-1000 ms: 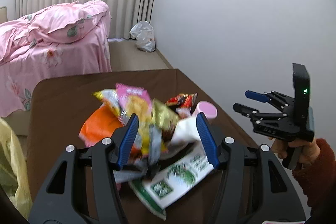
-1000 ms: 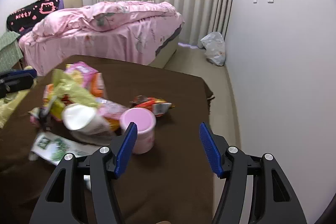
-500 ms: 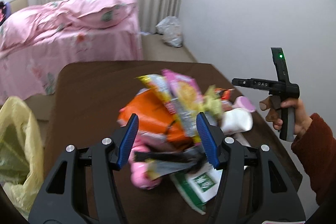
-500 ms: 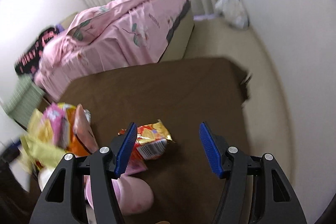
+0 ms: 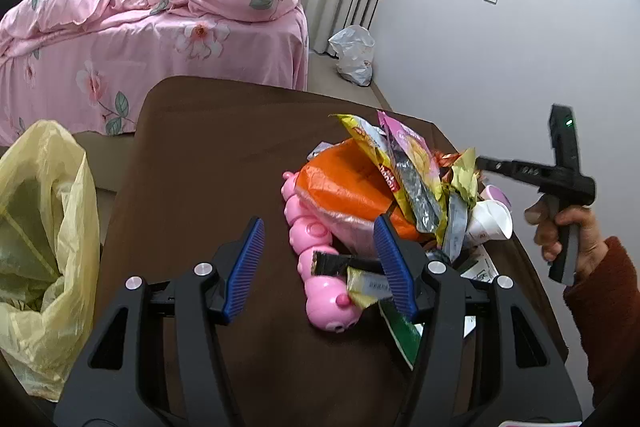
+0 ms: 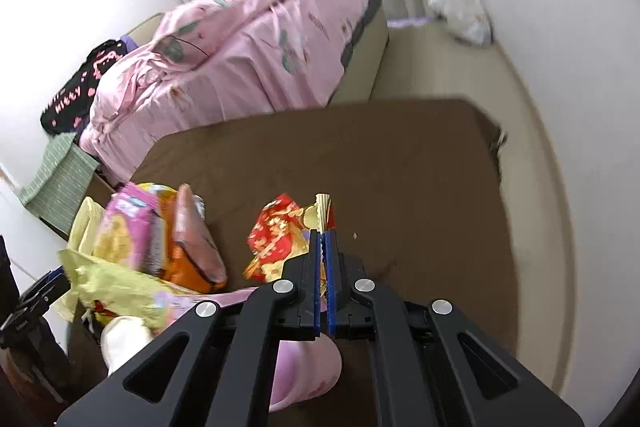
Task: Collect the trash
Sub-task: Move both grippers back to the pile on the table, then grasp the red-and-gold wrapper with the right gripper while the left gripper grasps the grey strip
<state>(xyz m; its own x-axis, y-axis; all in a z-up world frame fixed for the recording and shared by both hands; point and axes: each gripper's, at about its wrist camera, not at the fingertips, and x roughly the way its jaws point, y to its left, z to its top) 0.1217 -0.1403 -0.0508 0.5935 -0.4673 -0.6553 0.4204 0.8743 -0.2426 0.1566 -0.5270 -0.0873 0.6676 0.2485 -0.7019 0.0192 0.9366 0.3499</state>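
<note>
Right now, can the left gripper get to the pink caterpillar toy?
Probably yes. The left gripper is open, and the pink caterpillar toy lies just ahead of its fingers on the brown table. Only small wrappers lie across the toy's near end.

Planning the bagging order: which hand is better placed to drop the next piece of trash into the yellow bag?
Right: its tongs already pinch the red-and-gold wrapper; the left tongs are open, though nearer the yellow bag.
</note>
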